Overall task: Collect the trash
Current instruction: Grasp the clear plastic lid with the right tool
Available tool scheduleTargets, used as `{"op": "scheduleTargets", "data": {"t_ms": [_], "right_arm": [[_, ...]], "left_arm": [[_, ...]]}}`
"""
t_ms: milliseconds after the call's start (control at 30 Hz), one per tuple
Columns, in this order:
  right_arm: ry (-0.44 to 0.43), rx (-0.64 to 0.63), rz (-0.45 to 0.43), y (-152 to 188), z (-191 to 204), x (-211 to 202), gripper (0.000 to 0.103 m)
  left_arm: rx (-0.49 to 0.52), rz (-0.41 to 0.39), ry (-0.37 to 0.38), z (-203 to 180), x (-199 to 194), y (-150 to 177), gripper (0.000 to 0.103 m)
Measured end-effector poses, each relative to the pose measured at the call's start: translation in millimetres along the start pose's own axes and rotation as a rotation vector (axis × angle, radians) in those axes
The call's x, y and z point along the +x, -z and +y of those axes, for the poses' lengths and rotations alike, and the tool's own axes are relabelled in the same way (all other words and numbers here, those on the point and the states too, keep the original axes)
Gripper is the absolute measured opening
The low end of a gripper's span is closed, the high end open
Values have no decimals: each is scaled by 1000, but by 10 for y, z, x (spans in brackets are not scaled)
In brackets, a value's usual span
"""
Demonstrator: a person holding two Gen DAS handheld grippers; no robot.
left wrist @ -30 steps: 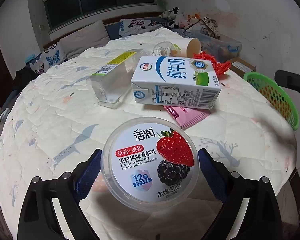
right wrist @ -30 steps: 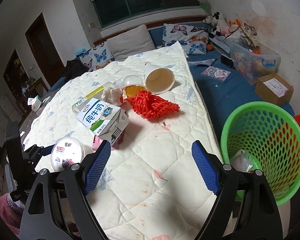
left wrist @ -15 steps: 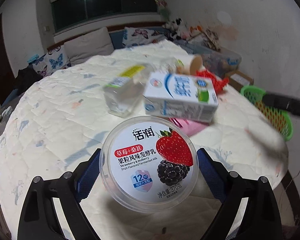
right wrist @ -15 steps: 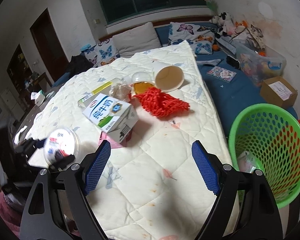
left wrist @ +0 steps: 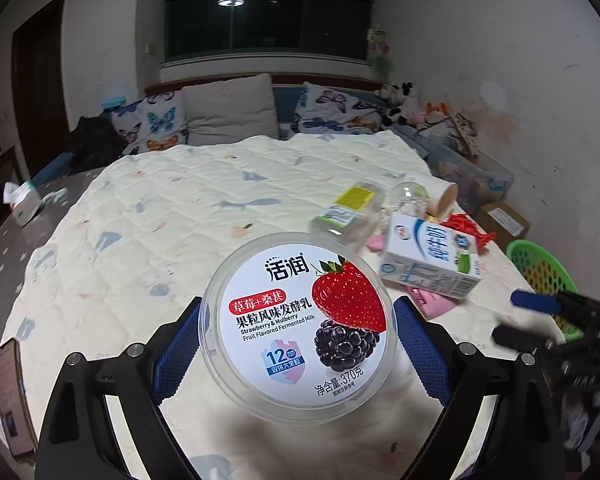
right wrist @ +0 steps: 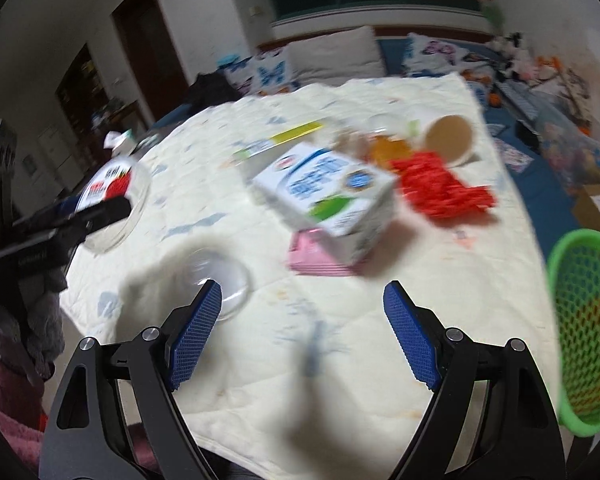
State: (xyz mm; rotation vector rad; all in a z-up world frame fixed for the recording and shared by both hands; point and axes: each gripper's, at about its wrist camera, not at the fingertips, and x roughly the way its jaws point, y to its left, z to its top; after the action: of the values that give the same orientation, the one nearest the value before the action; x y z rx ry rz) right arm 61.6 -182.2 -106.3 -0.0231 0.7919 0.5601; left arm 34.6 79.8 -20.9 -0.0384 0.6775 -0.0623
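From my left wrist view, my left tool point(left wrist: 298, 340) is clenched on the yogurt tub point(left wrist: 298, 322), one blue pad on each side. A second ago the tub sat low over the quilt point(left wrist: 172, 216); now it is lifted and the view has swung left, so the milk carton point(left wrist: 430, 262) and clear bottle point(left wrist: 350, 208) lie off to the right. I judge the pickup done and the carry to the green basket point(left wrist: 540, 264) still ahead. A phone point(left wrist: 12, 384) lies at the quilt's left edge, out of my path.

From my right wrist view, blurred by motion, my right tool point(right wrist: 302, 334) is released and grasping nothing. It has swung left since a moment ago, and the basket point(right wrist: 584, 312) now sits at the far right edge. A clear lid point(right wrist: 220, 280) has come into view by its left pad. The carton point(right wrist: 328, 196), pink packet point(right wrist: 316, 256), red netting point(right wrist: 440, 188) and paper cup point(right wrist: 450, 140) lie between tub and basket, so I would carry above them.
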Motion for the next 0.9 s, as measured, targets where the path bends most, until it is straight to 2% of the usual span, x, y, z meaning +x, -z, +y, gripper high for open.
{"op": "scheduleTargets", "data": {"t_ms": [200,533,733,833,900], "right_arm": [[-55,-89,41,12,378,323,83],[-68,-134,82,-62,607,722,76],[-62,-132,113,-34,651,902,65],[-63,-142,101,-31,671,862,59],[-68,-147,90,-34,666,793,59]], "left_arm": [[-29,1,-18,168,-44,50,89],[-61,9,-29,275,-66,127,89],[-60,9,-27,287,-63,132,89],[-61,12,-22,278,-58,130,89],[-57,14,-16,246,-47,124,89]]}}
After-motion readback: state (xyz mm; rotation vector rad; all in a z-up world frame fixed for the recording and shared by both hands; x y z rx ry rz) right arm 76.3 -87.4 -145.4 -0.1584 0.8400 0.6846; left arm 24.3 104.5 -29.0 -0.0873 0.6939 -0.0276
